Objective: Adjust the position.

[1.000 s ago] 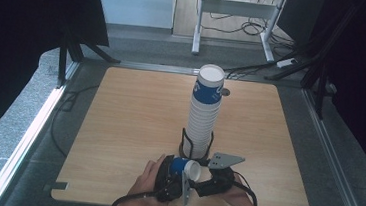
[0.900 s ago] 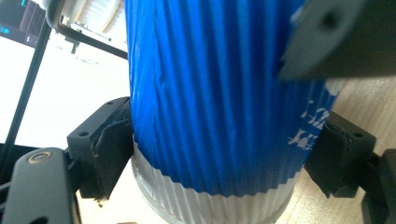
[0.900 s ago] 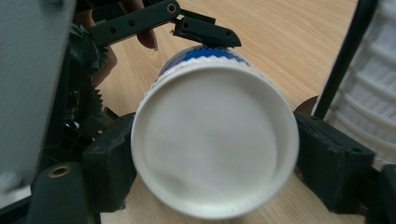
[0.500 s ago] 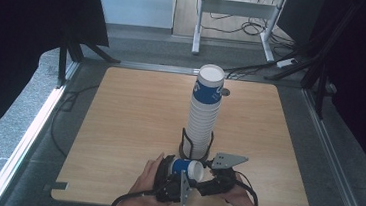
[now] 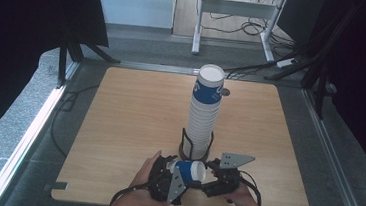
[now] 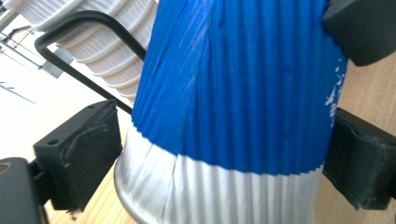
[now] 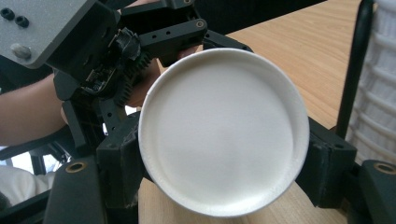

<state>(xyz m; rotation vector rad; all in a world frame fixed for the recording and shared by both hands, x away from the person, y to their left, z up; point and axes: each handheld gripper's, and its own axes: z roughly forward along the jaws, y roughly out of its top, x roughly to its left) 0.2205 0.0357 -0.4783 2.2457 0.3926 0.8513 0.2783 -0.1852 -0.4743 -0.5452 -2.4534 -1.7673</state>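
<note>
A blue and white ribbed paper cup (image 5: 187, 172) lies on its side between both grippers, near the table's front edge. My right gripper (image 5: 208, 178) is shut on it. In the right gripper view the pads (image 7: 122, 158) press both sides of the cup's white round end (image 7: 224, 130), and those jaws have just been closing. My left gripper (image 5: 177, 170) straddles the blue body (image 6: 233, 93). Its jaws have just been opening and its pads (image 6: 79, 154) stand wide beside the cup. A tall stack of cups (image 5: 204, 115) stands in a black wire holder (image 5: 186, 146) just behind.
The wooden table (image 5: 129, 118) has bare room at left and right. The stack (image 7: 380, 93) and a holder bar (image 7: 352, 70) stand close to the right gripper. A metal rail (image 5: 33, 130) runs along the table's left side.
The cup has turned a little between the grippers, so more of its blue side shows from above. Both hands stay near the front edge.
</note>
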